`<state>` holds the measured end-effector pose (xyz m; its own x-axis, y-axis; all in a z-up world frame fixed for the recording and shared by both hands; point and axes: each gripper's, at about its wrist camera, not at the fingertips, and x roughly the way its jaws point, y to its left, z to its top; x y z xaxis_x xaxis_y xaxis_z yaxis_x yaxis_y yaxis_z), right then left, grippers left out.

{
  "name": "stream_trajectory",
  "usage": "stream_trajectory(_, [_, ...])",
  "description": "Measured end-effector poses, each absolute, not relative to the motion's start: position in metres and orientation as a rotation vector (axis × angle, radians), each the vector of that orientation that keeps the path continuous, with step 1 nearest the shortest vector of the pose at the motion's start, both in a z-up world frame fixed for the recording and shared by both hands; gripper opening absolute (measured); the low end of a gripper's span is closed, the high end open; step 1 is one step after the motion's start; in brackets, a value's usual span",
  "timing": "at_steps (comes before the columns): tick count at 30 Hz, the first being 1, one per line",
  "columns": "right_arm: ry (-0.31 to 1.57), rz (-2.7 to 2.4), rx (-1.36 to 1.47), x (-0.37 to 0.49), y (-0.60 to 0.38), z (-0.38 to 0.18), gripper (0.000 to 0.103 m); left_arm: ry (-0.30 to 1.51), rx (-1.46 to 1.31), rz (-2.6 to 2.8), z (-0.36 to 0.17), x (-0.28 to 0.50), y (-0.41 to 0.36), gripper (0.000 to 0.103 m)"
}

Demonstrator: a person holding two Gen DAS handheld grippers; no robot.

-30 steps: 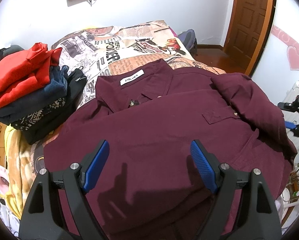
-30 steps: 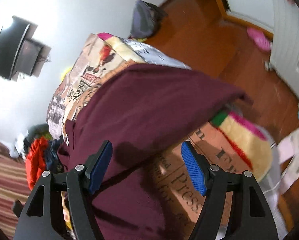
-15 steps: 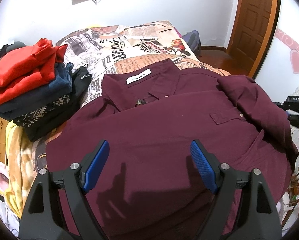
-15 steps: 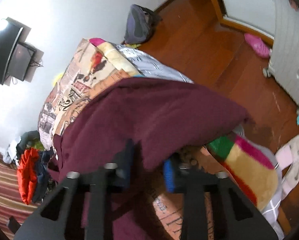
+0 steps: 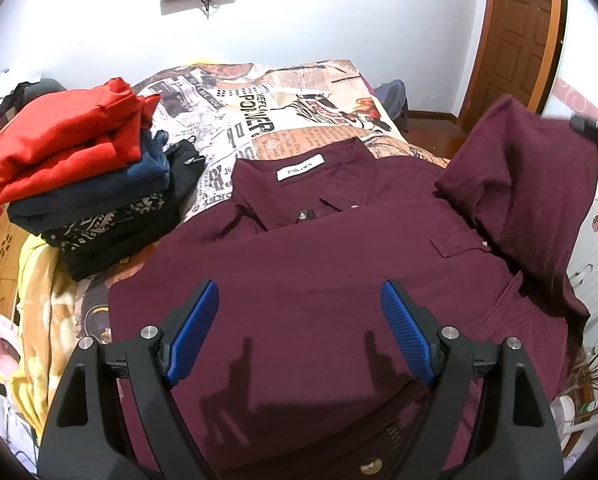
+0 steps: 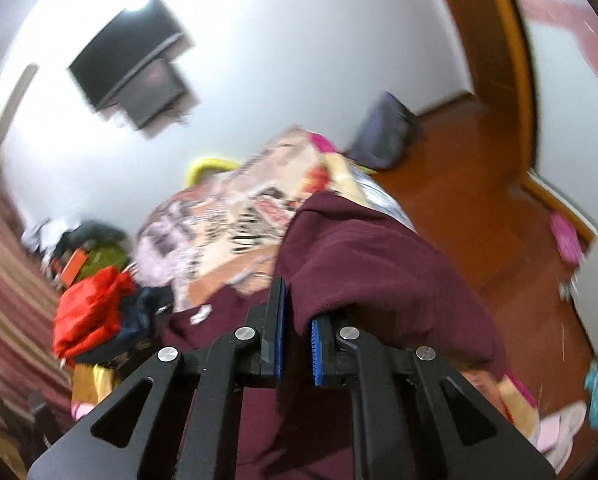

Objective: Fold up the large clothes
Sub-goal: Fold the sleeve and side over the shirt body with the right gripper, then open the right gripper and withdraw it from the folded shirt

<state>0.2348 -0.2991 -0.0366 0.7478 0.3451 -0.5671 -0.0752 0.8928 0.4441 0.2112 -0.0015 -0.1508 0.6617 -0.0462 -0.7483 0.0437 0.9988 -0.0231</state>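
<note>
Both tongs are busy over the bed (image 5: 299,92), though only one is gripping. Her right tongs (image 6: 295,344) have just been closing and are now clamped on the sleeve (image 6: 371,264) of the maroon shirt (image 5: 319,280); a second ago they were gaping over that sleeve as it lay flat at the bed's edge. Now the sleeve is standing up off the shirt's right side, hanging from the grip. The left tongs (image 5: 299,332) are hovering with jaws wide apart above the shirt's front, touching nothing that I can see. The shirt itself is lying face up on the bed, collar away from them, beside a stack (image 5: 87,184) of folded clothes. I'd say the first fold is starting: the sleeve is likely going across the chest, with the hem still unfolded.
</note>
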Motion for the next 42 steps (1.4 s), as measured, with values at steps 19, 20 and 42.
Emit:
stream_trajectory(19, [1.154, 0.662, 0.035, 0.233, -0.105, -0.145, 0.012, 0.808, -0.051, -0.006, -0.142, 0.18, 0.041, 0.083])
stream_trajectory(20, [1.18, 0.663, 0.033, 0.233, -0.103, -0.15, 0.013, 0.807, -0.05, -0.004, -0.142, 0.179, 0.042, 0.083])
stream_trajectory(42, [0.935, 0.5, -0.044, 0.209, -0.174, -0.086, 0.048, 0.736, 0.068, -0.097, -0.103, 0.198, -0.019, 0.084])
